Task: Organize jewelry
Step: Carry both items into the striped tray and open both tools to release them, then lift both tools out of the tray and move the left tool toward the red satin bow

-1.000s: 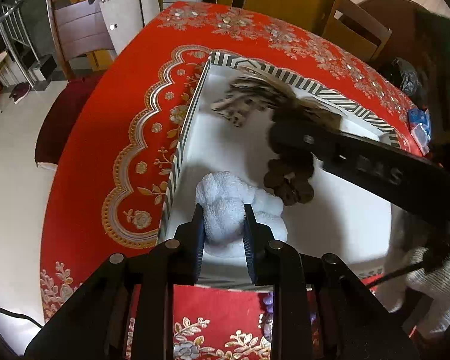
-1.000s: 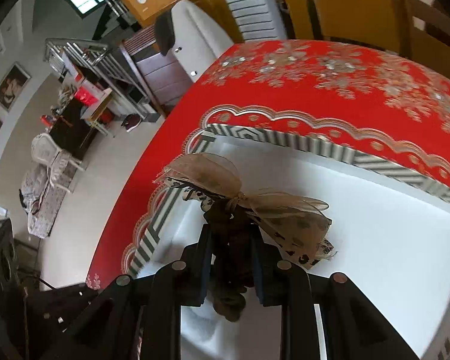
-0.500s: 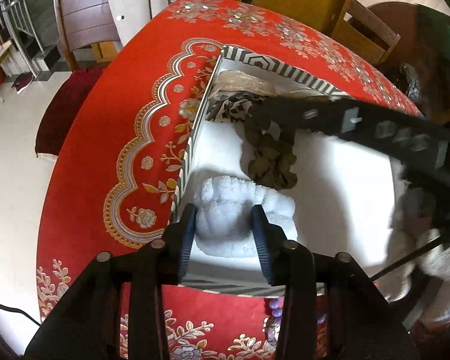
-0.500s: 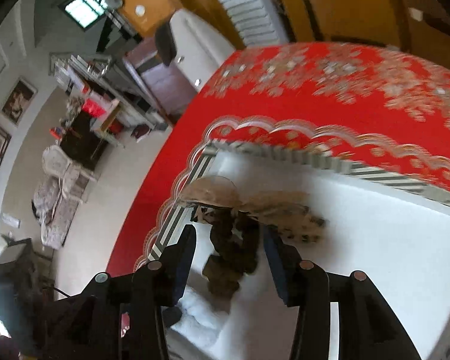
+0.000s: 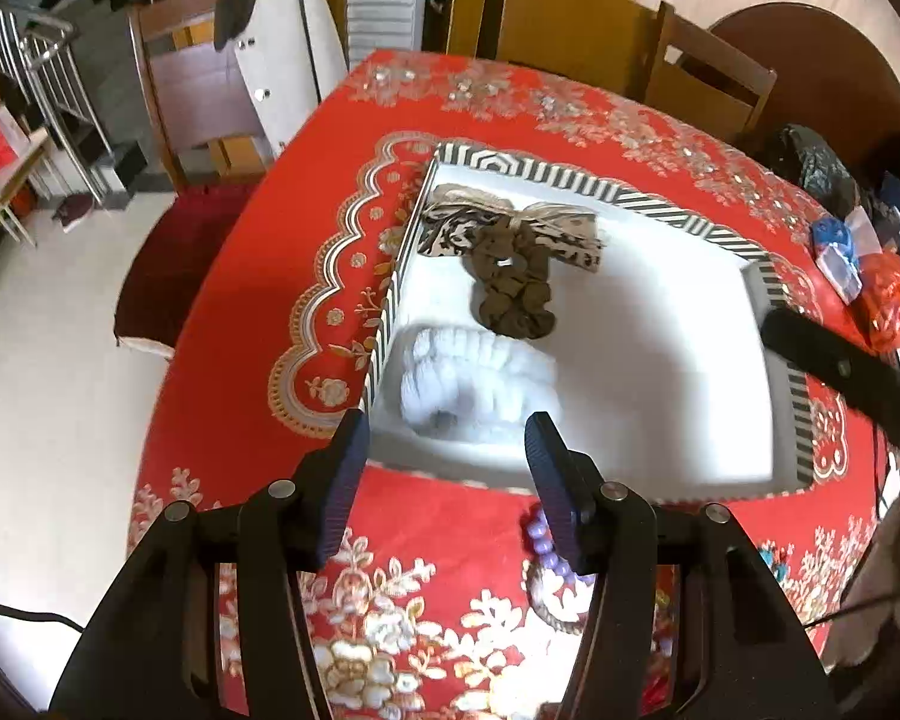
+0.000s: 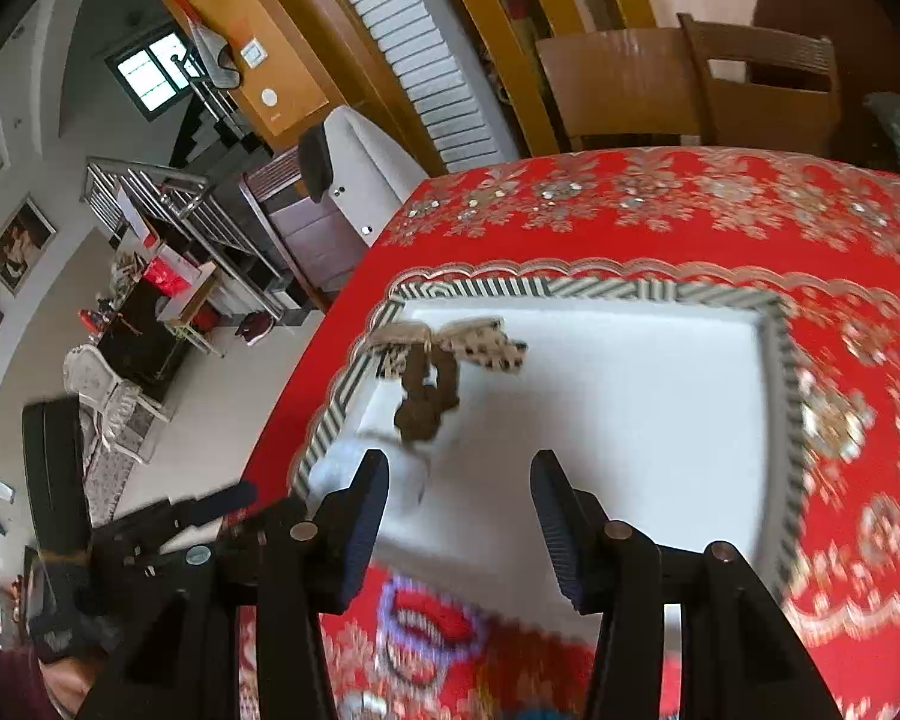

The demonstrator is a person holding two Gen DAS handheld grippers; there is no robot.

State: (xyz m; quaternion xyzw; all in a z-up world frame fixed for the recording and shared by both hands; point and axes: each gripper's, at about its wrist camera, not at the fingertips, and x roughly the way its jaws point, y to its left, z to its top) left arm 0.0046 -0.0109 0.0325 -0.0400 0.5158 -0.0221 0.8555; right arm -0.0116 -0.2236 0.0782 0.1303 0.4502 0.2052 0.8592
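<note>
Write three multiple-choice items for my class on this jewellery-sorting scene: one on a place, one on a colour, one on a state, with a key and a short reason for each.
1. Where does the brown scrunchie with the bow lie?
A. inside the striped box, at its far left corner
B. on the tablecloth outside the box
C. on a chair

2. What colour is the fluffy scrunchie in the striped box?
A. red
B. white
C. black

3. How does the left gripper stand?
A. shut on the fluffy scrunchie
B. jaws apart, holding nothing
C. shut on the bow

Key:
1 A, it rests on the white floor by the striped wall.
2 B, its pile is plainly white.
3 B, the jaws are opening, and the fluffy scrunchie lies beyond the fingers, untouched.
</note>
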